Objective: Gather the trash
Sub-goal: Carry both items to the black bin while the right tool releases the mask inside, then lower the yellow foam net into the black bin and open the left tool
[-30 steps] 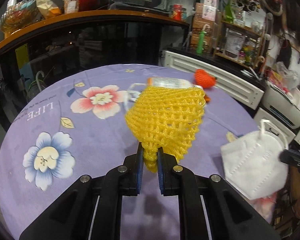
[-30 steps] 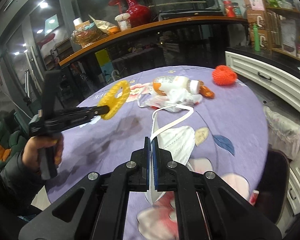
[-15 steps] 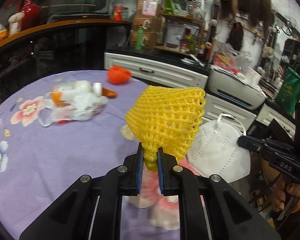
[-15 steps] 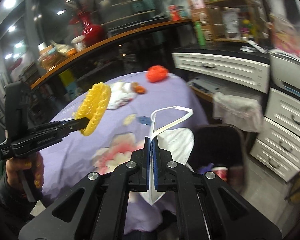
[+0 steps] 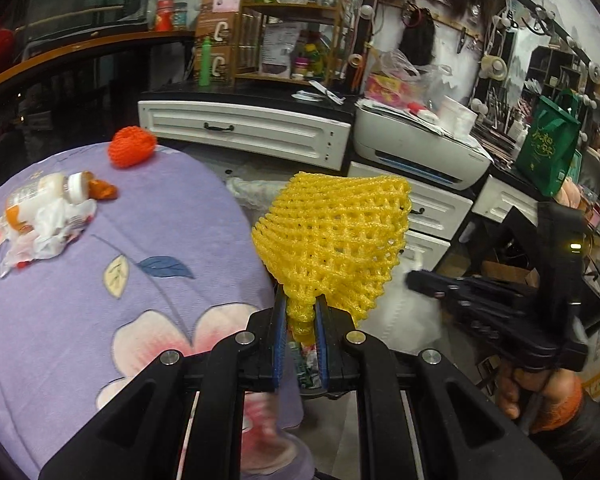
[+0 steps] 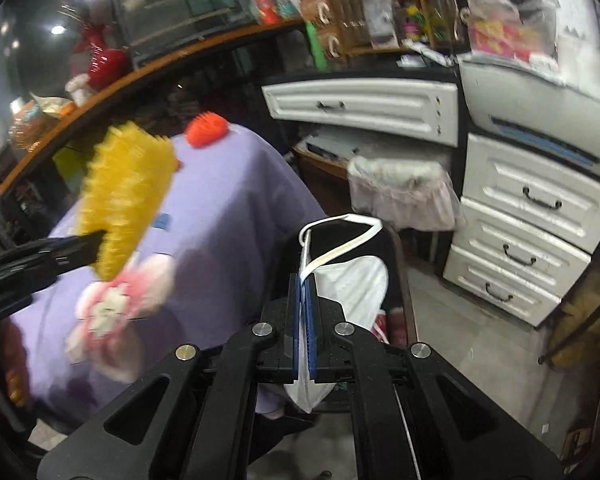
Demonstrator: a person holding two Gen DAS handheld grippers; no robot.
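Observation:
My left gripper (image 5: 300, 312) is shut on a yellow foam fruit net (image 5: 336, 236) and holds it in the air past the table's right edge. My right gripper (image 6: 305, 292) is shut on a white face mask (image 6: 352, 284) and holds it over a black trash bin (image 6: 396, 248) beside the table. The yellow net also shows in the right wrist view (image 6: 126, 196), and the mask shows blurred in the left wrist view (image 5: 408, 316). On the purple flowered tablecloth (image 5: 80, 280) lie an orange foam net (image 5: 131, 147), a bottle (image 5: 44, 192) and crumpled white wrapping (image 5: 48, 232).
White drawer cabinets (image 6: 528, 224) and a printer (image 5: 416, 148) stand to the right of the table. A second bin with a pale liner (image 6: 400, 192) stands behind the black bin. Cluttered shelves (image 5: 292, 32) fill the back wall.
Both grippers have swung right, off the table, towards the bins. The mask now hangs over the black bin. Each gripper keeps its hold.

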